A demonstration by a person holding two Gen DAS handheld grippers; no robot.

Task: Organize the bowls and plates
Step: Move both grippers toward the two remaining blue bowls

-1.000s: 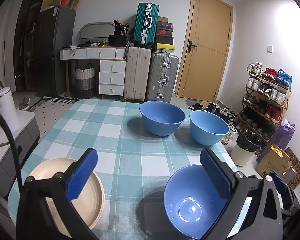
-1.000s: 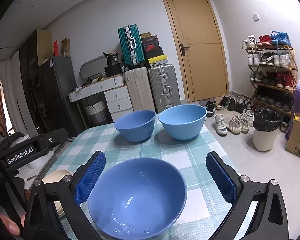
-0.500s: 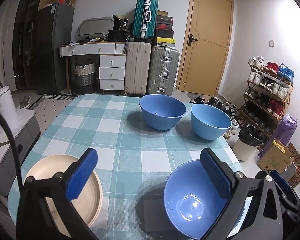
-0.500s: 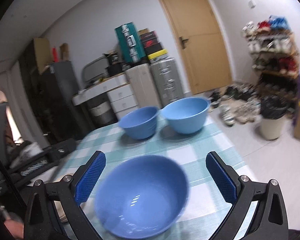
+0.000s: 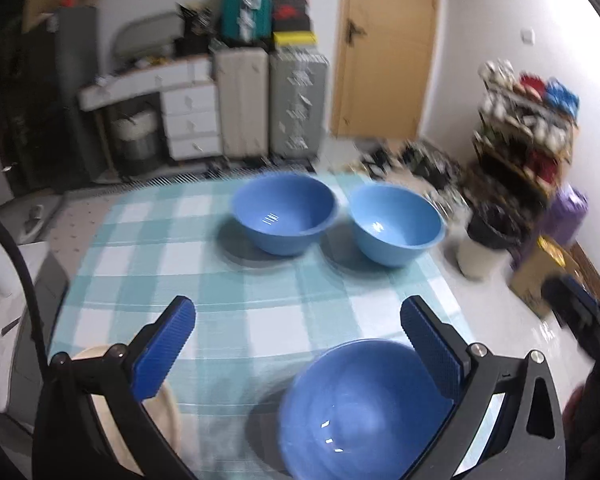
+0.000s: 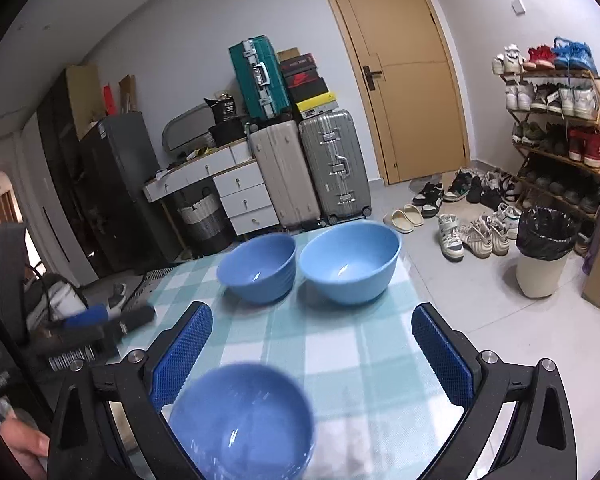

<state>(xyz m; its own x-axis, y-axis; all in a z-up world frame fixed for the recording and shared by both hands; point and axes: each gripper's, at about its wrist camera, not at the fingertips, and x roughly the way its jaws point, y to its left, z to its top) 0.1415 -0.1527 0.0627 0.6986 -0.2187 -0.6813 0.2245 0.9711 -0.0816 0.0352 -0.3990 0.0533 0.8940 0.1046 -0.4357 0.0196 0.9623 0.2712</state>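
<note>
1. Three blue bowls sit on a bench (image 5: 260, 320) spread with a teal-and-white checked cloth; the left wrist view is blurred
2. The near bowl (image 5: 364, 408) lies at the front of the bench, toward its right side; in the left wrist view it sits low, partly behind the right finger of the left claw (image 5: 300, 354)
3. The left claw stands wide, its blue pads gripping nothing
4. A cream plate (image 5: 164, 412) shows at the bench's front left corner, largely hidden behind the left finger
5. The right claw (image 6: 312, 356) is likewise spread wide and empty above the bench, the near bowl (image 6: 240, 420) low and left of its centre, by the left pad
6. At the far end a darker blue bowl (image 6: 258, 268) and a lighter blue bowl (image 6: 350, 262) stand just beside each other, the lighter one on the right
7. Suitcases (image 6: 308, 172), a wooden door (image 6: 396, 72) and a shoe rack (image 6: 556, 128) line the room behind
</note>
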